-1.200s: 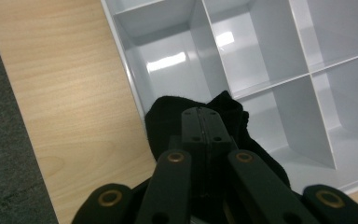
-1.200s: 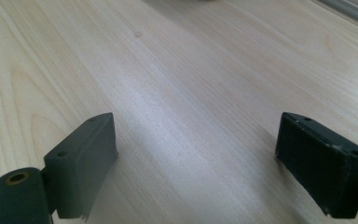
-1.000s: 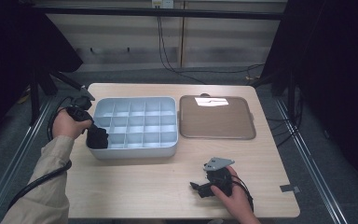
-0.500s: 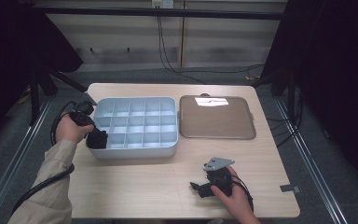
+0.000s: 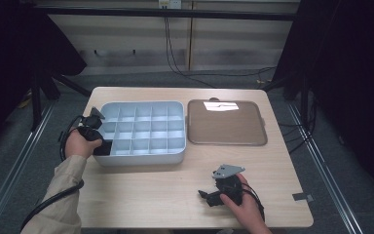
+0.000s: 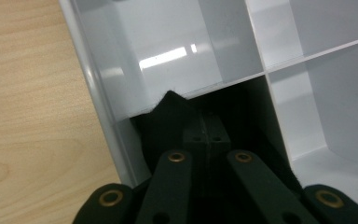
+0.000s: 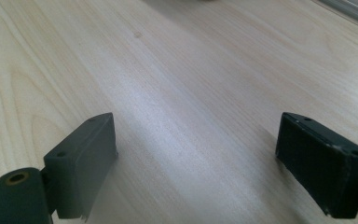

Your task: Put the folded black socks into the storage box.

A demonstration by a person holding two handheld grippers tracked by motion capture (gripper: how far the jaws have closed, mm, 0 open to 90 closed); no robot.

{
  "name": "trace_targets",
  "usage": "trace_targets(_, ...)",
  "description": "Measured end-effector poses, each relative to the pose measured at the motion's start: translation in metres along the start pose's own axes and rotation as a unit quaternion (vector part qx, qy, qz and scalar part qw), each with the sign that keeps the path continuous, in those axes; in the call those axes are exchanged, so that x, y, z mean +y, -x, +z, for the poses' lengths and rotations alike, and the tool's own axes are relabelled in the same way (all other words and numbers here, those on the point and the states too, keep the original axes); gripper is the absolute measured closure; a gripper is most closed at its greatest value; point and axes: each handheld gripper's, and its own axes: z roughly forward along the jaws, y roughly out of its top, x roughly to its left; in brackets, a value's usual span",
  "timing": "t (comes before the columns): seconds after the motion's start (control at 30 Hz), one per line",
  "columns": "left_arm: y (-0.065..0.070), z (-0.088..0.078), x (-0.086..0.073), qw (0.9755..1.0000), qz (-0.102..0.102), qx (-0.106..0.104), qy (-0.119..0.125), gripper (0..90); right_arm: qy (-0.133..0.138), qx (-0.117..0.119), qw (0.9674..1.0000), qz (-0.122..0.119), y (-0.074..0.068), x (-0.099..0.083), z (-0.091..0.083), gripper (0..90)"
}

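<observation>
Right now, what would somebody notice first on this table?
Probably the pale grey divided box in the middle-left of the wooden table, where the left gripper pushes a black cloth into a near corner compartment. Beside it lies a flat brown tray, and the right gripper rests open near the front edge.

The divided box sits left of centre on the table, the tray just right of it; a black cloth lies in the box's lower-left compartment.
</observation>
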Motion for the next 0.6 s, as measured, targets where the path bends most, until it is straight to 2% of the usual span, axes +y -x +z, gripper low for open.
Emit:
trace_targets(0.1,-0.001,0.000,-0.001,1.0000,0.001,-0.001,0.005,90.0,-0.001,0.000,1.0000,0.001,0.000,0.000,0.000,11.7)
trace_targets(0.27,-0.002,-0.002,-0.001,0.9999,-0.009,-0.010,0.009,88.7,0.000,0.000,1.0000,0.000,0.000,0.000,0.000,11.7)
trace_targets(0.37,-0.004,-0.009,0.000,0.9994,-0.021,-0.026,0.010,80.7,0.000,0.000,1.0000,0.000,0.000,0.000,0.000,11.7)
trace_targets(0.47,-0.003,-0.013,0.001,0.9990,-0.024,-0.034,0.013,67.6,0.000,0.000,1.0000,0.000,0.000,0.000,0.000,11.7)
trace_targets(0.53,-0.002,-0.019,0.002,0.9992,-0.025,-0.030,0.013,66.4,0.000,0.000,1.0000,0.000,0.000,0.000,0.000,11.7)
trace_targets(0.57,-0.002,-0.026,0.002,0.9989,-0.021,-0.037,0.019,65.1,0.000,0.000,1.0000,0.000,0.000,0.000,0.000,11.7)
trace_targets(0.6,-0.002,-0.026,0.002,0.9989,-0.021,-0.037,0.019,64.2,0.000,0.000,1.0000,0.000,0.000,0.000,0.000,11.7)
